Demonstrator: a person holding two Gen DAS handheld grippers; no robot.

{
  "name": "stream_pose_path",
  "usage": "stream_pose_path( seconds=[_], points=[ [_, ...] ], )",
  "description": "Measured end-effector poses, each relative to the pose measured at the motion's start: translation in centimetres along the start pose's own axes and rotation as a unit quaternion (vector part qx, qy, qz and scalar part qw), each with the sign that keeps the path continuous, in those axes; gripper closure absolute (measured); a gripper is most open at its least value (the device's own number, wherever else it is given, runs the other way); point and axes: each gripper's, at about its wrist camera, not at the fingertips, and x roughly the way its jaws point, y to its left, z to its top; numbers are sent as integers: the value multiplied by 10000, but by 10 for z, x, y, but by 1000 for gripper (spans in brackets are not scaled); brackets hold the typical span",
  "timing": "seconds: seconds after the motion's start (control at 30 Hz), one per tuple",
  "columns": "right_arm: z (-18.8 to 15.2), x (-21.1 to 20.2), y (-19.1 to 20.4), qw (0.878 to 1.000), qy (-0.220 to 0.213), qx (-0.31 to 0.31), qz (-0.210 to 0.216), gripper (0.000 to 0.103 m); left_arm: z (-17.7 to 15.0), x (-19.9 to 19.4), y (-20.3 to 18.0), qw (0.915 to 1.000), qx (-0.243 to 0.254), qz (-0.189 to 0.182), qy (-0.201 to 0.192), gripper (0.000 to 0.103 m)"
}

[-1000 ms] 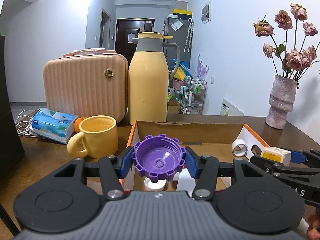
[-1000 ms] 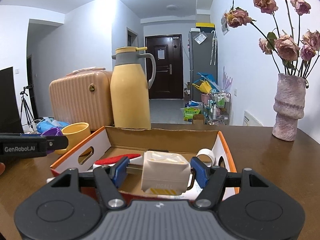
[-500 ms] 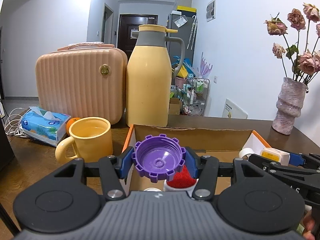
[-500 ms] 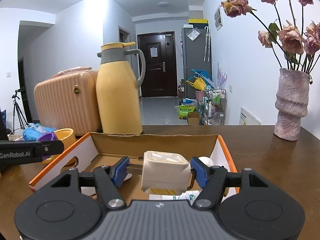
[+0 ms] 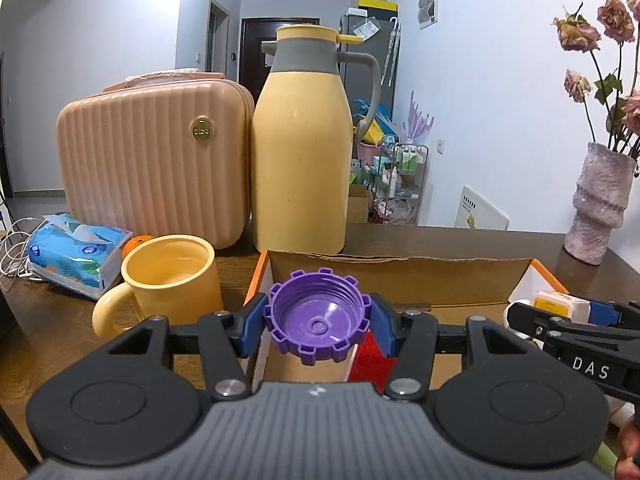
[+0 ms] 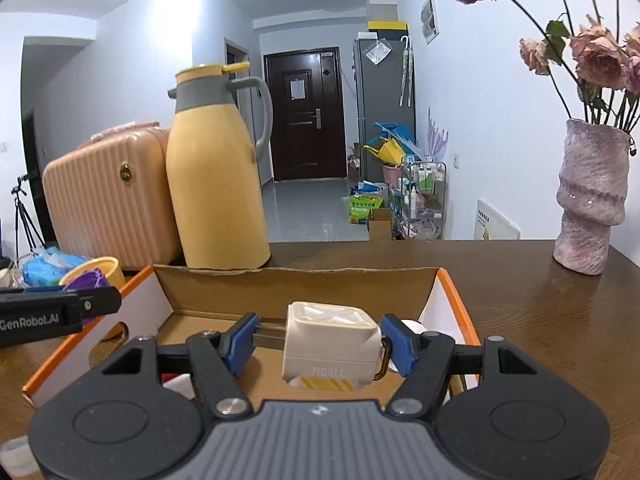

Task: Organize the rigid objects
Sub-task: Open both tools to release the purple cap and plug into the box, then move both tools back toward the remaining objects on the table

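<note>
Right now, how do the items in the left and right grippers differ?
The left gripper holds a purple cap, round with a notched rim, hollow side showing. The right gripper holds a cream box-shaped item, squarish with a yellow striped label. Both are clamped between blue pads above the open cardboard box.

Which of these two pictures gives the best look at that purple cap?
The left wrist view. There the purple cap sits centred and close, pinched in the left claw, its open threaded inside facing the camera. The right wrist view shows only a purple sliver at the left edge, behind the other claw's black finger.
</note>
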Motion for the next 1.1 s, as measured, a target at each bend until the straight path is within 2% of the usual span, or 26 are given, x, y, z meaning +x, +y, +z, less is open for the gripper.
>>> stream_pose_path(
  seconds=[0.43,0.47,0.5,0.53,0.57,0.6,0.67,0.7,1.1],
  points=[
    [-6,23,-6,9994,335,38,-113,36,-5,12,-5,9997,197,13,150,47],
    [-7,24,-6,9993,362,43,-118,36,-4,11,-5,9997,202,37,151,45],
    [-7,25,-7,9991,415,51,-105,32,-4,12,-4,9997,200,19,155,37],
    [-7,25,-8,9989,457,67,-89,20,-4,11,-3,9997,166,-8,154,29],
    [-7,25,-9,9989,454,80,-90,12,-4,9,-2,9998,112,4,136,14],
    [-6,25,-9,9989,456,74,-113,0,-3,7,-1,9999,83,60,101,10],
    [-6,24,-8,9990,425,49,-151,0,-3,6,0,9999,85,86,63,8],
    [-6,23,-8,9990,420,44,-155,0,-2,6,0,9999,56,75,81,1],
    [-6,23,-6,9988,450,-9,-190,0,-2,3,1,9999,40,133,48,0]
  ],
)
